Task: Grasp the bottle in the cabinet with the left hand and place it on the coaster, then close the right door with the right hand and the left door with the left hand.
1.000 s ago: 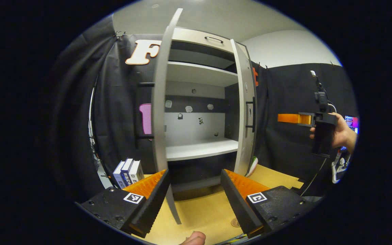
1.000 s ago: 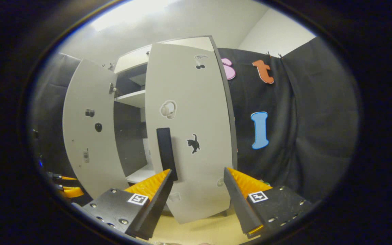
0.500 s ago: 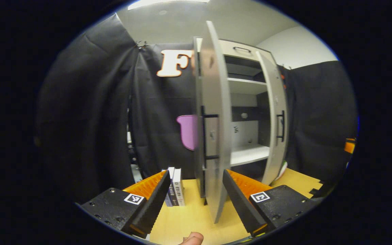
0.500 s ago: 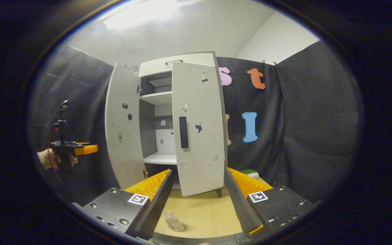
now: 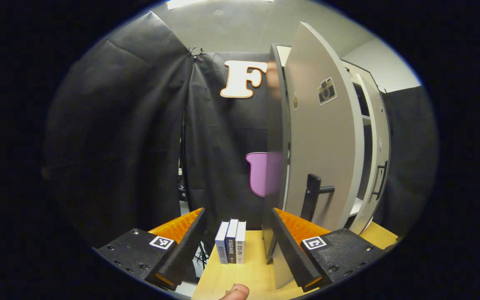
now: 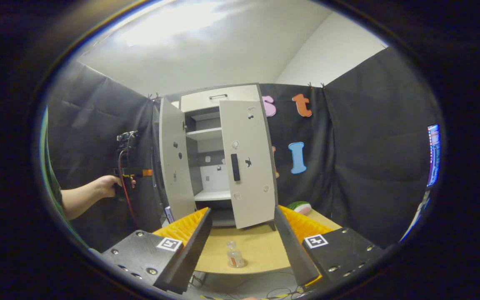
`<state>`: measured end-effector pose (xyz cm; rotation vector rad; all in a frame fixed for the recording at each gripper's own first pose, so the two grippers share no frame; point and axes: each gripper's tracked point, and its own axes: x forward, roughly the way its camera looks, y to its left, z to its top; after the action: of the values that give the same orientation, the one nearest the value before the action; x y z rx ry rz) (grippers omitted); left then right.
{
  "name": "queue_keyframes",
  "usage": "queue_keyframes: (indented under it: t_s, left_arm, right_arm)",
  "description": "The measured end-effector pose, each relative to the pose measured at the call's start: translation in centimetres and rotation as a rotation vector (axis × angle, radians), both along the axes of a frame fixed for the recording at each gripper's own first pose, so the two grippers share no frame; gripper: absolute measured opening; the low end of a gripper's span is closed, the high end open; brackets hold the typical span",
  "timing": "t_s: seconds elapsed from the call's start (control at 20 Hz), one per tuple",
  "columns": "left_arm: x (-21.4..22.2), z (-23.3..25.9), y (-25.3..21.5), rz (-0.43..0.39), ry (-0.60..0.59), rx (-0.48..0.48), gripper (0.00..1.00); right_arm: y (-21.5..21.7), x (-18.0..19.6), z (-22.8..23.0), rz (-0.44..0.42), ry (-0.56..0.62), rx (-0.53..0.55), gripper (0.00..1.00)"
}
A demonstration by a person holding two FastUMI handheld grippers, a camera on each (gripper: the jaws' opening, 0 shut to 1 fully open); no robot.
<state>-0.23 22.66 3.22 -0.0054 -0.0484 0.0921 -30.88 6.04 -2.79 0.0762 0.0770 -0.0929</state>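
Fingers of the right claw (image 6: 243, 246) stand wide apart at the bottom of the right gripper view, holding nothing. Between them, low in the frame, the bottle (image 6: 233, 254) stands upright on the coaster (image 6: 242, 263) near the front edge of the desk (image 6: 256, 246). Beyond it, at frame centre, the cabinet (image 6: 217, 98) has its right door (image 6: 248, 166) partly closed and its left door (image 6: 175, 162) swung out. At centre left a hand (image 6: 108, 185) holds the left claw (image 6: 146, 172) just beside the left door. In the left gripper view the left claw's own fingers (image 5: 186, 246) are also spread wide and empty, with three books (image 5: 231, 246) upright on the desk between them and the door's black handle (image 5: 313, 196) right of centre.
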Motion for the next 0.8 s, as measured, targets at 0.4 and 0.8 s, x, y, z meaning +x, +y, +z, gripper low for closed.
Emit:
queue_keyframes:
  t_s: [0.4,0.8]
  left_arm:
    - [2.2,0.8,-1.7,0.033,0.022,-0.023,0.9]
    - [2.2,1.3,-6.7,-0.059,0.045,-0.013,0.87]
  right_arm:
    - [-2.4,0.3,0.0,-0.1,-0.024,-0.004,0.91]
    - [-4.5,2.6,-1.2,-0.141,0.013,-0.093,0.91]
